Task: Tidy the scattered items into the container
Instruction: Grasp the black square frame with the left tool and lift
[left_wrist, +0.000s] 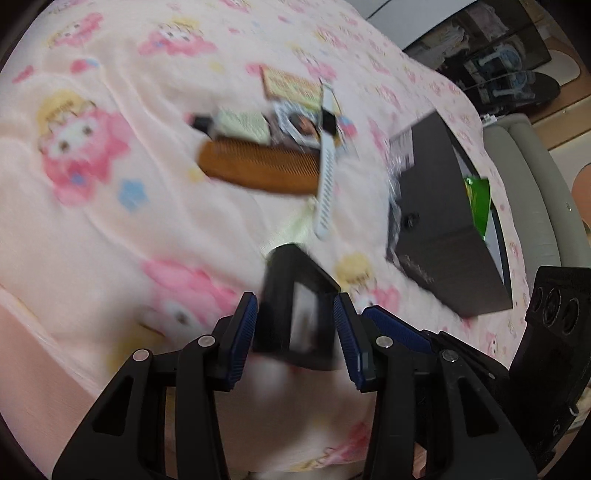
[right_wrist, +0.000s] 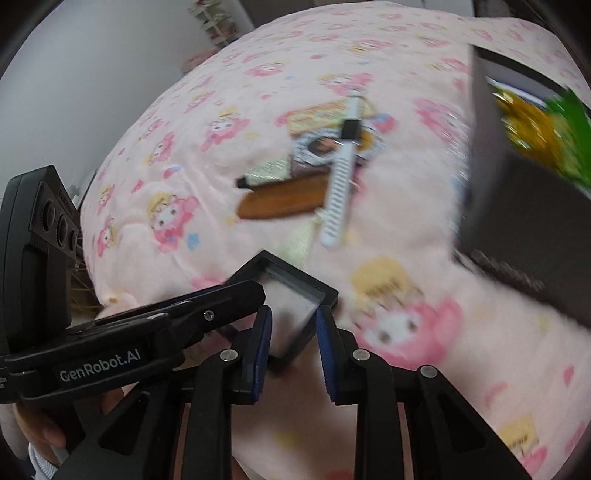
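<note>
A small black-framed square case (left_wrist: 299, 314) sits between the fingers of my left gripper (left_wrist: 295, 325), which looks shut on it. In the right wrist view the same case (right_wrist: 291, 306) lies between the fingers of my right gripper (right_wrist: 293, 339), whose jaws stand apart beside it. The dark box container (left_wrist: 447, 218) stands to the right with green packets inside; it also shows in the right wrist view (right_wrist: 532, 166). A brown comb (left_wrist: 258, 170), a white watch strap (left_wrist: 327, 162), and packets (left_wrist: 288, 85) lie scattered on the pink blanket.
The blanket (left_wrist: 110, 221) covers a bed. A grey padded bed edge (left_wrist: 524, 177) and dark shelving (left_wrist: 498, 55) are at the right. A white wall (right_wrist: 74, 92) is at the left in the right wrist view.
</note>
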